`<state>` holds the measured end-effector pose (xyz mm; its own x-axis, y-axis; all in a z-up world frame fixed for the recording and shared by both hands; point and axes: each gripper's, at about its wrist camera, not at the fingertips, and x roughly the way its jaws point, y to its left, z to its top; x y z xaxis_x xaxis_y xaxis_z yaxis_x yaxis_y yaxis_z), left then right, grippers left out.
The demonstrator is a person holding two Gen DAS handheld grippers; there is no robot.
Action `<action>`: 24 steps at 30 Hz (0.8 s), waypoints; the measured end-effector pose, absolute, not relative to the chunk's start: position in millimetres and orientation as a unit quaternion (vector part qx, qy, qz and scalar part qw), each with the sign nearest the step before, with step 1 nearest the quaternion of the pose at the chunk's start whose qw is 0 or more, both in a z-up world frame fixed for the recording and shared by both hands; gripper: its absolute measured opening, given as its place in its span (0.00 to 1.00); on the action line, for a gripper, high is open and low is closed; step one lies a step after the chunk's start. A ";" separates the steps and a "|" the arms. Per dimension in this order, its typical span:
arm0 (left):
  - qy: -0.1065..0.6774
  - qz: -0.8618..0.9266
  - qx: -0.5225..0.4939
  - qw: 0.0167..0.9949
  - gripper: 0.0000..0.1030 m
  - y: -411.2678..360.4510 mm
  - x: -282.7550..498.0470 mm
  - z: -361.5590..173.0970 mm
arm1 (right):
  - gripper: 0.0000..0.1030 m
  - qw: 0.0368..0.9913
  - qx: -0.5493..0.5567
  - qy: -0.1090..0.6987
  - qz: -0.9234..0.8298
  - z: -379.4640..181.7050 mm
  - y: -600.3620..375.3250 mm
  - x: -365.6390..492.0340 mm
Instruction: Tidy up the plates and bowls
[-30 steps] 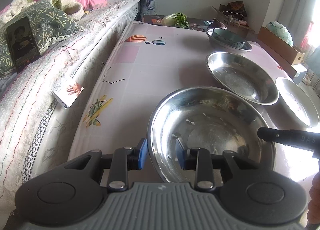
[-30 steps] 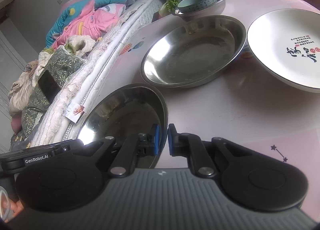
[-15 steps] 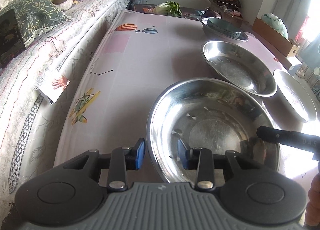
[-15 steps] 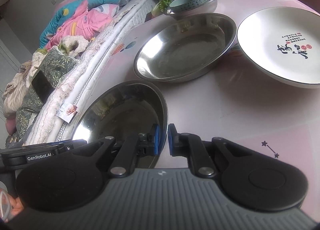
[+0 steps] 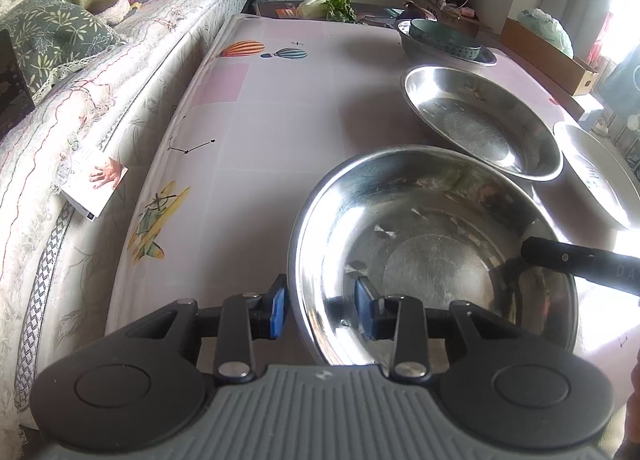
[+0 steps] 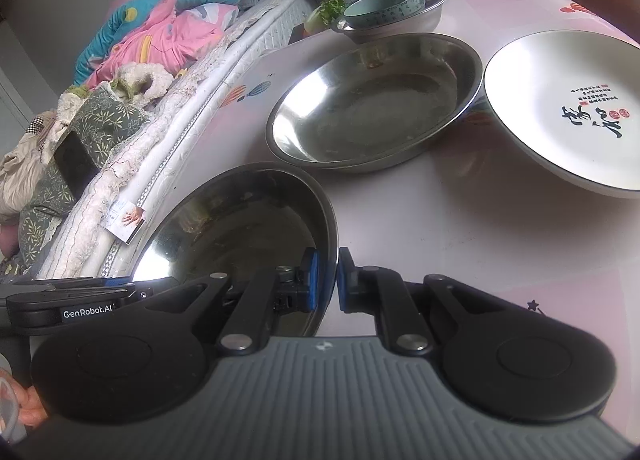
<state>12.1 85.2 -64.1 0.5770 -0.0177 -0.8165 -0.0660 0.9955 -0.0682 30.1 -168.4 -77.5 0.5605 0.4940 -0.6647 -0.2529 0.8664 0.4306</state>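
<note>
The left gripper [image 5: 320, 310] is straddling the near steel bowl's [image 5: 436, 256] rim at seven o'clock, one blue pad outside, one inside, both standing off the metal, gripping nothing. The right gripper [image 6: 325, 280] is clenching the same rim at about three o'clock. Just beyond at one o'clock the second steel bowl [image 5: 480, 124] is lying empty, the white plate [image 6: 568, 108] beside it, so both hands are equally near for lifting and nesting

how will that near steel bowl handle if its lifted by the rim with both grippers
The near steel bowl looks thin and rigid, so probably light. Its polished rim may slip in the right gripper. The left gripper only straddles the rim, so it could tilt.
</note>
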 end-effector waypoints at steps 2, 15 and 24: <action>0.457 0.018 -0.041 0.888 0.35 83.6 12.7 -63.5 | 0.09 0.873 0.140 0.416 0.214 -77.0 -167.4 30.5; 0.461 0.030 -0.024 0.887 0.36 78.3 17.2 -64.1 | 0.09 0.874 0.136 0.415 0.215 -79.1 -165.6 31.5; 0.459 0.029 -0.025 0.887 0.36 79.4 14.3 -61.8 | 0.09 0.875 0.128 0.411 0.222 -79.1 -166.9 30.6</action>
<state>14.3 79.4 -61.8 0.5763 0.0292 -0.8167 -0.0752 0.9970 -0.0174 30.6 -166.9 -79.1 0.5637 0.4933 -0.6625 -0.2832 0.8689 0.4061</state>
